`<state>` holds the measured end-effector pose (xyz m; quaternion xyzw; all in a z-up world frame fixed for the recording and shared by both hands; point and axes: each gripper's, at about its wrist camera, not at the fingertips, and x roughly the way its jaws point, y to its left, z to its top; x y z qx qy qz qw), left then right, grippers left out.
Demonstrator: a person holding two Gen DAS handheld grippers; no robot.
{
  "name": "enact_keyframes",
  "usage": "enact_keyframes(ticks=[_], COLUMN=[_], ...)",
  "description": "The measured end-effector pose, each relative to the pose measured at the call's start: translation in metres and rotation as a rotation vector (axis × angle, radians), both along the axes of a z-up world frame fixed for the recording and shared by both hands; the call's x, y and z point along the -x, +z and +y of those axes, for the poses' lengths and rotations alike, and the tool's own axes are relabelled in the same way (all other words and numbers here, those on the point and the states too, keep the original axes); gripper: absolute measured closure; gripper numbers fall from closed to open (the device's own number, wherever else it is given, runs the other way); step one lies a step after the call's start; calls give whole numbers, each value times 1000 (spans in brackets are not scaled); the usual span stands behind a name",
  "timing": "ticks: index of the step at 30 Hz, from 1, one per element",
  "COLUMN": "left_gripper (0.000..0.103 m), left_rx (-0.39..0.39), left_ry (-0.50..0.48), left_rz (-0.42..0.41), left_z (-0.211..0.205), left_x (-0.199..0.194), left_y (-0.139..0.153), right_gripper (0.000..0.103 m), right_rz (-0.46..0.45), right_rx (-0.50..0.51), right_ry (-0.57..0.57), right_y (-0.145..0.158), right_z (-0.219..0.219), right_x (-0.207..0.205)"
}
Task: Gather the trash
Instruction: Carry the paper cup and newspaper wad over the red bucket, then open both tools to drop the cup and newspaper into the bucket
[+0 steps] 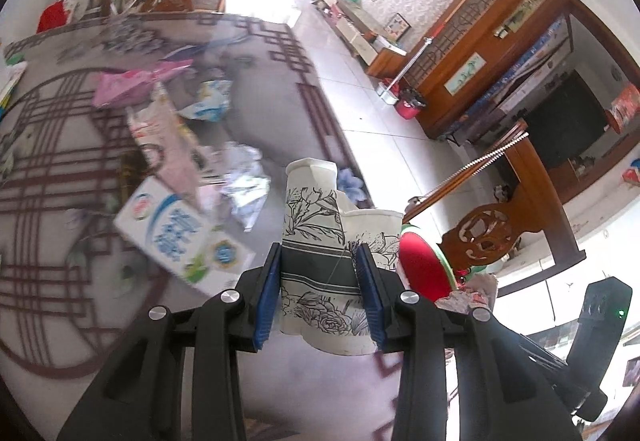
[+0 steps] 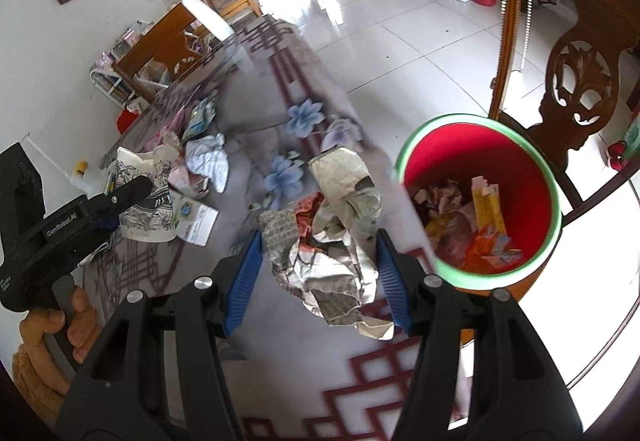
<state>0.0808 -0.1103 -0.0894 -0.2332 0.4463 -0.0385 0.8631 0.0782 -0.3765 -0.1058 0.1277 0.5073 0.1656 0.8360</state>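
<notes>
The left gripper (image 1: 318, 293) pinches a squashed paper cup (image 1: 316, 241) with black flower print; its blue pads (image 1: 269, 293) press on both sides of the cup, which stands nearly upright between them; a second cup (image 1: 374, 231) of the same print sits just behind it, touching it. The right gripper (image 2: 320, 281) pinches a crumpled newspaper (image 2: 340, 233); both pads touch the wad, which bulges out above the jaws. A red bin (image 2: 480, 193) with a green rim stands just beside the table (image 2: 248, 321), to the right of the newspaper, with wrappers inside it. More trash lies on the table: a milk carton (image 1: 176, 233), a pink bag (image 1: 128, 85), crumpled paper (image 1: 244, 189). A carved chair (image 2: 580, 89) stands behind the bin; a hand (image 2: 60, 325) holds the left gripper's handle.
</notes>
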Motion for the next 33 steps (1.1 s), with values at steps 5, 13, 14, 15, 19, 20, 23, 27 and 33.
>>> enact_keyframes(ticks=[5, 13, 14, 15, 19, 20, 23, 27, 33], left_gripper=[68, 68, 68, 68, 68, 68, 68, 68, 68], left_rx=[-3, -8, -10, -11, -19, -19, -10, -5, -22], left_ry=[-32, -73, -79, -87, -128, -137, -171, -230, -287], left_rz=[-1, 25, 27, 29, 45, 50, 67, 86, 96], left_z=[-29, -70, -75, -80, -107, -112, -130, -157, -186], left_x=[-9, -24, -26, -28, -37, -39, -45, -50, -60], left_y=[3, -3, -3, -4, -7, -8, -13, -18, -22], right_gripper=[48, 48, 48, 48, 48, 48, 48, 48, 48], right_rz=[1, 3, 4, 5, 11, 12, 22, 36, 36], right_rx=[-7, -22, -24, -26, -34, -34, -37, -49, -57], right_ry=[-21, -58, -64, -73, -111, -118, -146, -179, -198], right_y=[-2, -2, -3, -3, -6, -7, -11, -17, -19], right_z=[-26, -64, -69, -75, -100, -105, -122, -141, -158], right_x=[-7, -15, -15, -16, -19, -19, -20, -22, -33])
